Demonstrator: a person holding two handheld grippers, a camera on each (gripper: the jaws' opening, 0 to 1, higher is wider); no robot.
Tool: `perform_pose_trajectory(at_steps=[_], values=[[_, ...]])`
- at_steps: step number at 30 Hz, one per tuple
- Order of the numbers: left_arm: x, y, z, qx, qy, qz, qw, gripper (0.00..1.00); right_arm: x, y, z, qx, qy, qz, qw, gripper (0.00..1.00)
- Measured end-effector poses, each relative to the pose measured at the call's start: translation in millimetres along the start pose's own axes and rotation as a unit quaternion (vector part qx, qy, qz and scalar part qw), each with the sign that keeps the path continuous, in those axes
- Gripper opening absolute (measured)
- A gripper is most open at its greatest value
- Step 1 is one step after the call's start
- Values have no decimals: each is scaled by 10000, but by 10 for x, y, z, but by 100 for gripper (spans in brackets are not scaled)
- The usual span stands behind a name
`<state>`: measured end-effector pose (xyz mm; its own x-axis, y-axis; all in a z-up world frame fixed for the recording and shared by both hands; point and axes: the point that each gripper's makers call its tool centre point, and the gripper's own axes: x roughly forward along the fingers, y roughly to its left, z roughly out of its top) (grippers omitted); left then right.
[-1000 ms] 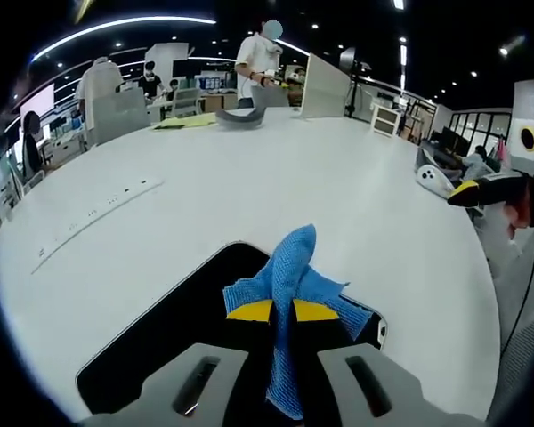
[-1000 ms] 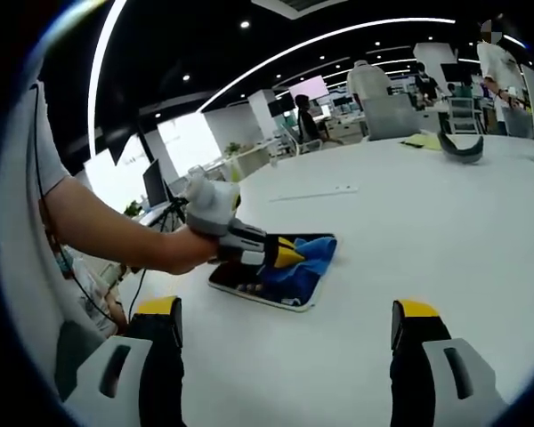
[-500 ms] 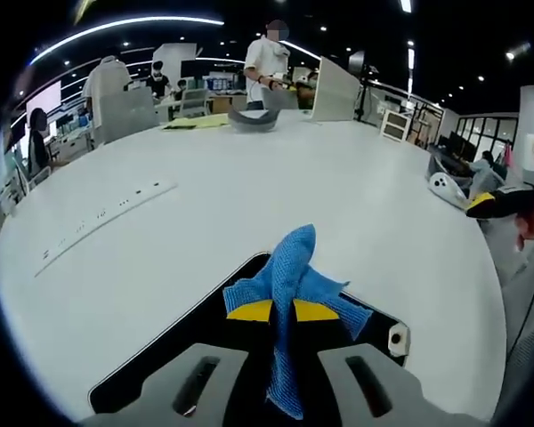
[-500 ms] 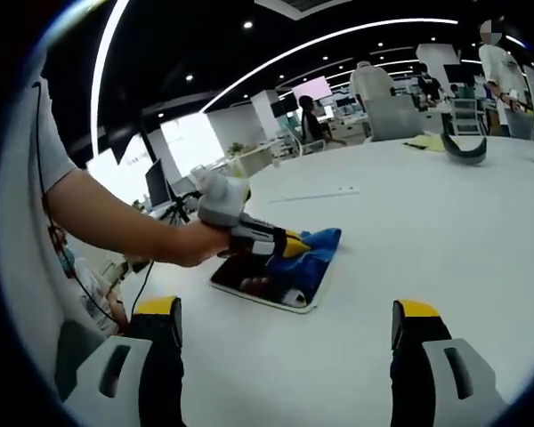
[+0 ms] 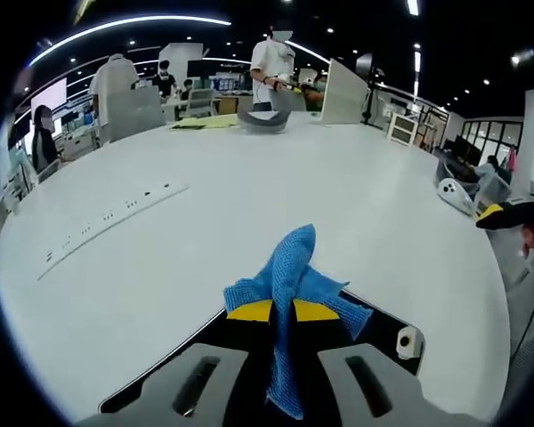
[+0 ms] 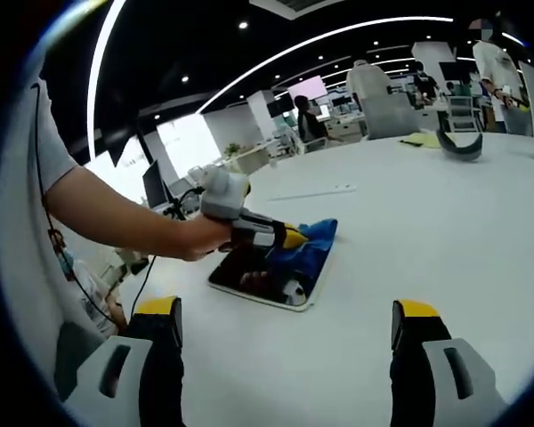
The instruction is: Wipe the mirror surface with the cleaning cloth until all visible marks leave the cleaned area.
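The left gripper (image 5: 282, 311) is clamped on the blue cleaning cloth (image 5: 289, 294), its yellow-tipped jaws pinching a bunched fold that stands up between them while the rest of the cloth spreads onto the mirror (image 5: 387, 325) directly beneath. In the left gripper view the mirror is a dark rectangular slab lying flat on the white table (image 5: 249, 205); its near-right corner sits just to the right of the jaws, and its long side runs away down and to the left of them. Ahead of this gripper the tabletop is bare for a long stretch, with a row of small markings well off to the front left and the table's curved edge off to the right.

In the right gripper view the right gripper (image 6: 285, 338) has its jaws spread wide with nothing between them, hovering over bare table. The mirror (image 6: 258, 283) lies ahead and to the left of it, well apart, its long axis slanting from near-left to far-right. The cloth (image 6: 307, 249) covers the mirror's far end, and the left gripper (image 6: 283, 237), held by a hand (image 6: 200, 240), presses down there. Open table spreads ahead and to the right of the right gripper.
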<state>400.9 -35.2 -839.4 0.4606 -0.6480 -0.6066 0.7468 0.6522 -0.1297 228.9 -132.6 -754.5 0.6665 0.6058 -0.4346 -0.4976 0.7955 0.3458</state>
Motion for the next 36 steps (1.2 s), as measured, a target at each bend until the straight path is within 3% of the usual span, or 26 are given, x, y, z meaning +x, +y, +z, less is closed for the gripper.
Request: perform_pose_trajectory(at_steps=[36], values=[[-30,47,27,-23,-8,85,10000,4,-5,-9,18,6,9,-22,10000,97]])
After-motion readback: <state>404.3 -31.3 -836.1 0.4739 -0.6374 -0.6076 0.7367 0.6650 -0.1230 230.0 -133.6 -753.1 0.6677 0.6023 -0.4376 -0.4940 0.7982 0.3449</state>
